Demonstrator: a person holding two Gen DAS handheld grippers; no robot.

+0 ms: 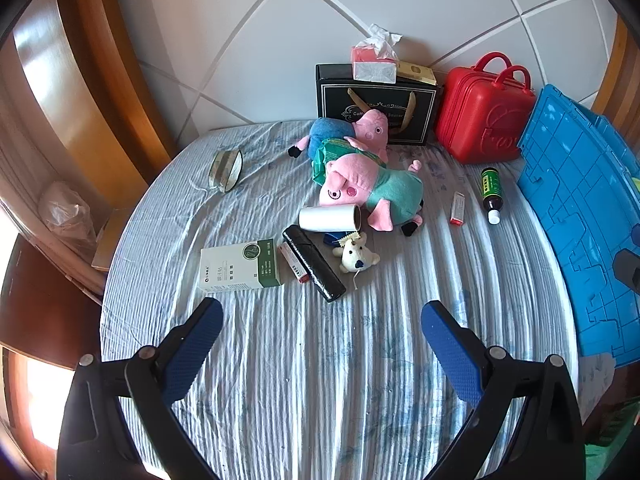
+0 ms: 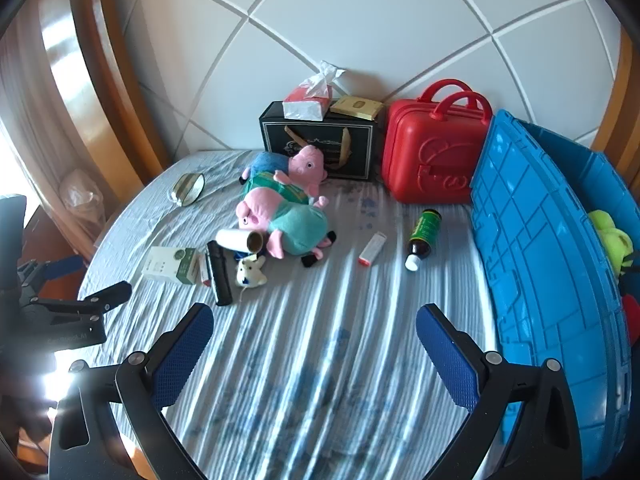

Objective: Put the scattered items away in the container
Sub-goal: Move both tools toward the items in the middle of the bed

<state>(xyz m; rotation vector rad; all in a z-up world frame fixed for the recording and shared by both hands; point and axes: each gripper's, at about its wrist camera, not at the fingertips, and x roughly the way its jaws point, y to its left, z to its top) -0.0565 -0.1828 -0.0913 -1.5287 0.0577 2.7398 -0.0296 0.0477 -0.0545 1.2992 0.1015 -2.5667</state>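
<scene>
Scattered on the striped bed sheet: two pink pig plush toys (image 1: pixel 372 190) (image 2: pixel 288 220), a white roll (image 1: pixel 330 218) (image 2: pixel 240 240), a black roll (image 1: pixel 314 264) (image 2: pixel 220 274), a white-green box (image 1: pixel 240 266) (image 2: pixel 172 266), a small white plush (image 1: pixel 356 258) (image 2: pixel 250 274), a small red-white tube (image 1: pixel 457 208) (image 2: pixel 372 249) and a dark green-labelled bottle (image 1: pixel 492 194) (image 2: pixel 423 238). The blue crate (image 1: pixel 580 216) (image 2: pixel 540 272) stands at the right. My left gripper (image 1: pixel 322 320) is open and empty above the sheet. My right gripper (image 2: pixel 314 326) is open and empty too.
A red case (image 1: pixel 482 120) (image 2: pixel 432 152), a black gift bag (image 1: pixel 374 108) (image 2: pixel 320 144) with a tissue pack on top, and a small oval mirror (image 1: pixel 226 170) (image 2: pixel 188 189) sit near the padded headboard. Tennis balls (image 2: pixel 612 240) lie in the crate. The left gripper shows at the left edge (image 2: pixel 72 312).
</scene>
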